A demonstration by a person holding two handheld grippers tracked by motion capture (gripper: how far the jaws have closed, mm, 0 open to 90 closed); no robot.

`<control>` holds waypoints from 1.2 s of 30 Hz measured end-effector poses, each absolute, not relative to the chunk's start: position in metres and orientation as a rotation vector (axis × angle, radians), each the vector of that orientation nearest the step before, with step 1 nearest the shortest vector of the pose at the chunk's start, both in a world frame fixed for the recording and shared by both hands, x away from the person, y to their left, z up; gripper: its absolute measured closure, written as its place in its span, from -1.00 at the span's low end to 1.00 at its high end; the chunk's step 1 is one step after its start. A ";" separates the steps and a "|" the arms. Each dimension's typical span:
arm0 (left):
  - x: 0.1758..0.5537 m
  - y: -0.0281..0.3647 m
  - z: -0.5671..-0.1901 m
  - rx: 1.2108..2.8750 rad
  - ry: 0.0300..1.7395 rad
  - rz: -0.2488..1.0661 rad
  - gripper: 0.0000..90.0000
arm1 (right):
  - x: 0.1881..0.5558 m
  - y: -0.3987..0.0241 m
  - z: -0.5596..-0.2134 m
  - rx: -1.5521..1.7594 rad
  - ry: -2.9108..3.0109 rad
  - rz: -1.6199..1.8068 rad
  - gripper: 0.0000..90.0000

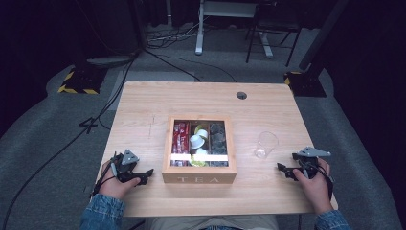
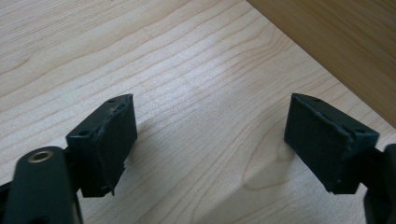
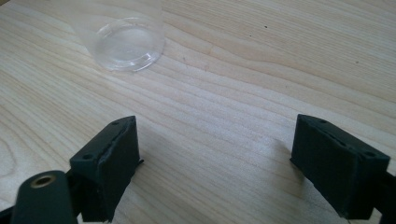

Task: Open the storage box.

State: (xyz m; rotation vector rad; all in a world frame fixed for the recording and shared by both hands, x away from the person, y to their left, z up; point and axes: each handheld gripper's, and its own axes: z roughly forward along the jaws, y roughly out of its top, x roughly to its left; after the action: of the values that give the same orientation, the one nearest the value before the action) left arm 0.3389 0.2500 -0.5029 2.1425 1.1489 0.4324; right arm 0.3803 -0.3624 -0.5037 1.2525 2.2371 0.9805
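High view shows me at rest: my left gripper (image 1: pixel 143 176) and right gripper (image 1: pixel 286 170) lie on the wooden table (image 1: pixel 143 110), either side of the open wooden tea box (image 1: pixel 199 178). Both have their jaws spread wide with nothing between them. A clear plastic cup (image 1: pixel 266 144) stands upright between box and right gripper, near my right jaws. I judge no step is begun. Likely next I reach into a compartment for a tea packet or one of the small white pods (image 1: pixel 197 141), aiming carefully past the dividers.
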 end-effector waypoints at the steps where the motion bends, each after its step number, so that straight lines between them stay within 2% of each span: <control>1: 0.340 0.249 -0.501 2.146 1.169 0.421 -0.57 | 0.380 -0.362 -0.504 1.252 2.237 0.980 -0.66; 3: 0.340 0.249 -0.499 2.156 1.159 0.422 -0.45 | 0.380 -0.362 -0.504 1.251 2.237 0.980 -0.66; 19: 0.338 0.254 -0.441 2.134 1.085 0.453 -0.41 | 0.379 -0.363 -0.504 1.249 2.240 0.983 -0.66; 30: 0.331 0.249 -0.413 1.969 1.044 0.479 -0.41 | 0.379 -0.363 -0.504 1.249 2.240 0.984 -0.66; 36: 0.325 0.238 -0.404 1.959 0.972 0.467 -0.41 | 0.379 -0.363 -0.504 1.249 2.240 0.984 -0.66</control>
State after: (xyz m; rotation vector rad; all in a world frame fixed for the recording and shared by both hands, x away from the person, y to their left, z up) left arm 0.3255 0.2376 -0.4039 1.9595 0.9717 0.4669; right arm 0.3794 -0.3626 -0.5037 1.2491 2.2401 0.9839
